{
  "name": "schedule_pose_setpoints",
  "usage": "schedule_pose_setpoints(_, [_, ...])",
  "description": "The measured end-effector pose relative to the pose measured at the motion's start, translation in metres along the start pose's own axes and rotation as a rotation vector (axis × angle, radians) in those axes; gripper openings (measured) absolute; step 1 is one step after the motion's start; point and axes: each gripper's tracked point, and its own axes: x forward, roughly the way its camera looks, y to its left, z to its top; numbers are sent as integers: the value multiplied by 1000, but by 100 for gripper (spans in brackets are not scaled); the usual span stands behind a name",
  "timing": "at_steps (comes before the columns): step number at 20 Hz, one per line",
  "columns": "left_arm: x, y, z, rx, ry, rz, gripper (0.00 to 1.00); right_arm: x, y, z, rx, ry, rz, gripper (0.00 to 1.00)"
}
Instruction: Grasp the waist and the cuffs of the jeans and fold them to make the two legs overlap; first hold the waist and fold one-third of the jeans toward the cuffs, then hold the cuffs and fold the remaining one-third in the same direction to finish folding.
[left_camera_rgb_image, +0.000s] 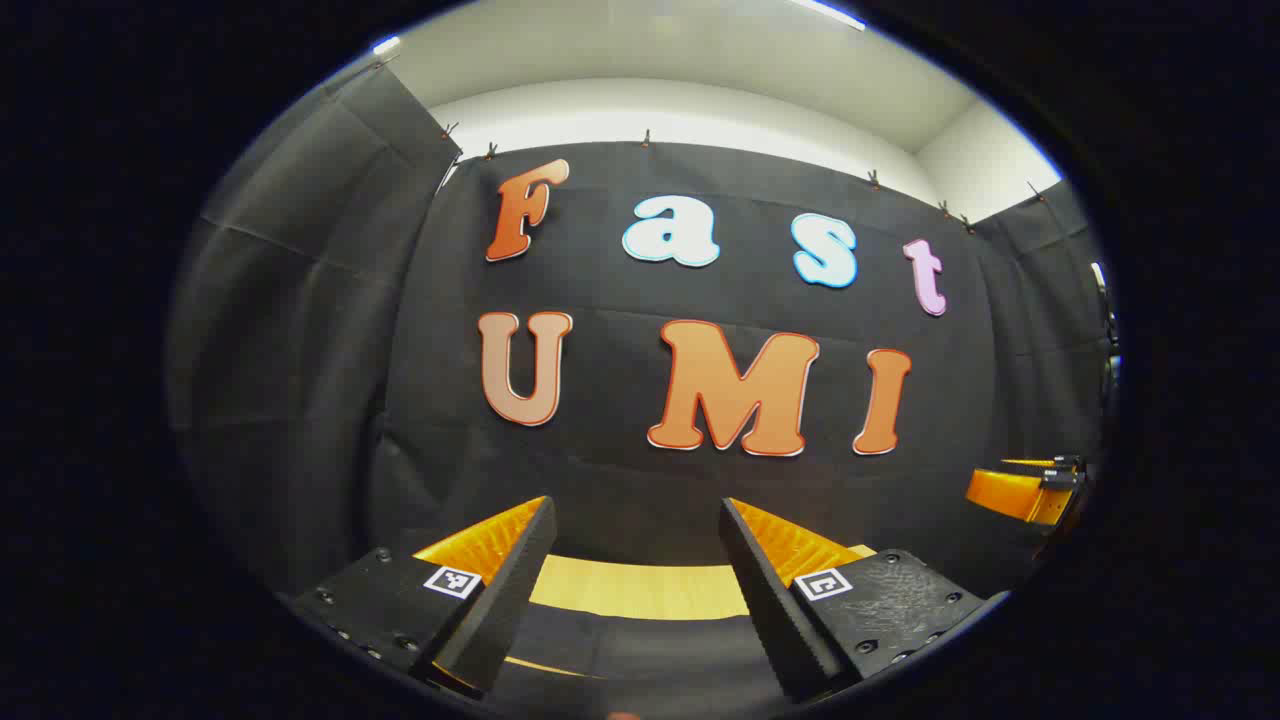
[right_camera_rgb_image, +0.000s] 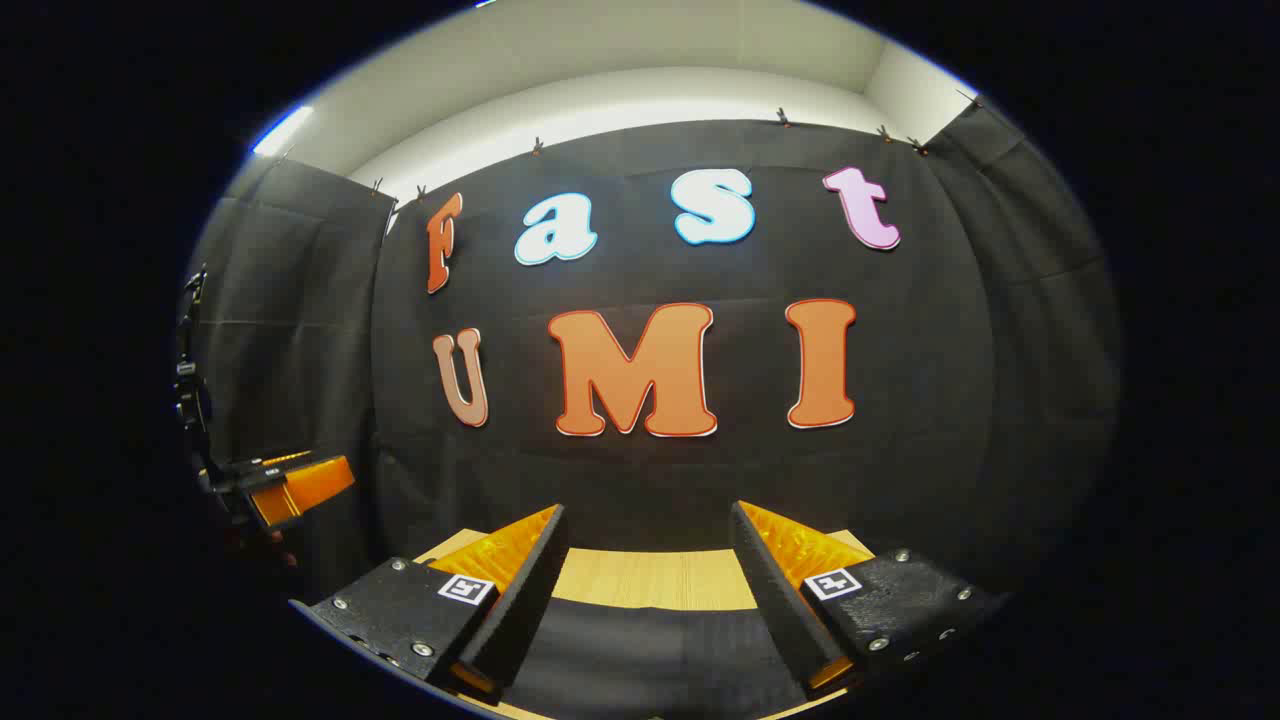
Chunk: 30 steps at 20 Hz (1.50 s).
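In the left gripper view the left gripper (left_camera_rgb_image: 637, 560) is held level and aimed at the booth's black cloth wall (left_camera_rgb_image: 640, 480), its two fingers spread wide apart with nothing between them, so it is released and empty. Straight ahead and just below the fingertips lies a strip of pale wooden table (left_camera_rgb_image: 640, 590), with dark fabric (left_camera_rgb_image: 640, 650) lower down between the fingers; whether that is the jeans or a table cover I cannot tell. Far off to this gripper's right, the right gripper (left_camera_rgb_image: 1030, 490) hangs at about the same height. In the right gripper view the right gripper (right_camera_rgb_image: 648, 555) is likewise spread wide, gripping nothing, pointed at the same wall, with the table (right_camera_rgb_image: 650, 578) ahead beneath its fingertips and more dark fabric (right_camera_rgb_image: 650, 640) below between the fingers. Off to its left the left gripper (right_camera_rgb_image: 290, 485) shows, level with it. Folding looks not yet begun, since both grippers sit raised and face the wall rather than the tabletop. The risk from here is a blind descent: with the waist and cuffs out of sight, either gripper could close on a single layer, on one leg alone, or on the table cover, and the legs would then overlap crookedly
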Motion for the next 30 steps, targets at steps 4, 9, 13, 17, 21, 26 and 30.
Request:
schedule_pose_setpoints(4, [16,13,23,-68,-15,57,95,7,-14,20,-11,-57,-37,97])
schedule_pose_setpoints(9, [10,6,-15,-26,33,77,98,2,-32,6,-45,-41,-80,100])
schedule_pose_setpoints(13, [0,-8,-37,-47,63,50,96,-2,-27,-7,-20,-21,-60,97])
schedule_pose_setpoints(17, [-2,-5,-25,-14,29,69,98,-4,-32,-4,-8,-47,-60,97])
schedule_pose_setpoints(21, [-8,-10,-22,-21,3,70,98,-3,-32,-9,-14,-40,-52,97])
schedule_pose_setpoints(26, [-5,-3,-62,-64,111,82,98,0,-47,-40,34,52,-36,97])
schedule_pose_setpoints(30, [-10,12,-96,-195,226,73,98,0,-65,-87,131,202,-35,97])
